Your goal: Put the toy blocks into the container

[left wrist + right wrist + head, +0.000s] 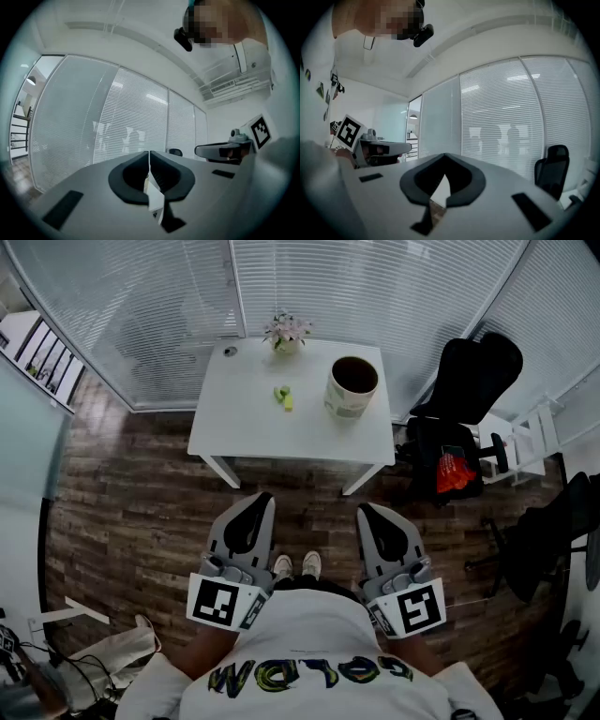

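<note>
Currently left gripper [263, 498] and right gripper [365, 510] are both clenched, empty. Toy blocks [283, 397] sit on the table [242, 430] at 12 o'clock, well apart from both; container [348, 406] at their 3 o'clock.

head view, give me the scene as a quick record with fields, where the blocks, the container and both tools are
table: white table, bare apart from a few small things
toy blocks: toy blocks, green and yellow, lying together on the table, left of the container, not in it
container: container, round, dark inside, upright near the table's right side
flower pot: flower pot, at the table's far edge
left tool: left tool, jaws together, empty, short of the table
right tool: right tool, jaws together, empty, level with the left one
task: not started
</note>
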The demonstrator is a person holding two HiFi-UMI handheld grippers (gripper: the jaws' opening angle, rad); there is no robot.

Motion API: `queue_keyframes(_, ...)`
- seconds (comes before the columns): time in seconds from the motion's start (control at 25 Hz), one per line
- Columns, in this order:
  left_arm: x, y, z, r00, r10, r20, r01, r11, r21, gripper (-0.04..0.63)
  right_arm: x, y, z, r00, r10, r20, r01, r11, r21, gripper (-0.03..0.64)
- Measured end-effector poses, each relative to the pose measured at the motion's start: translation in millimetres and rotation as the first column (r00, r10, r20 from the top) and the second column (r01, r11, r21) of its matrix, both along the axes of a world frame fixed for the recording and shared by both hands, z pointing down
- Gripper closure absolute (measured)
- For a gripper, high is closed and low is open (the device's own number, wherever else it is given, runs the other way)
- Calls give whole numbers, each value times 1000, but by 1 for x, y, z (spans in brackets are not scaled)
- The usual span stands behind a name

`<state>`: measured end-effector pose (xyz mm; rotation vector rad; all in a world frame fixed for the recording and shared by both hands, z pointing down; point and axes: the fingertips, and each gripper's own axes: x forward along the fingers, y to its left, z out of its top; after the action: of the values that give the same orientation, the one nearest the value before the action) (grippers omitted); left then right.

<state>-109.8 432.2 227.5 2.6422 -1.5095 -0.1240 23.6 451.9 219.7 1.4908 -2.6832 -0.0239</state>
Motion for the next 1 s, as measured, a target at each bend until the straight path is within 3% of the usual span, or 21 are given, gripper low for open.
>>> queue_keyframes(0.36, 15, -21, -1, 999, -34, -4, 34, 999, -15, 575, 32, -19, -7, 999, 45, -10, -45, 999, 15, 609)
queue_keyframes(0.76, 56, -44, 2, 999, -45, -14, 45, 999, -9, 576, 69, -51, -4, 1000, 27, 14, -27, 1000, 16, 609)
queue_keyframes(1.0, 60, -62, 8, 999, -52, -13, 52, 998, -32, 576, 71, -72, 4, 1000, 3, 8, -3, 1000, -4, 609)
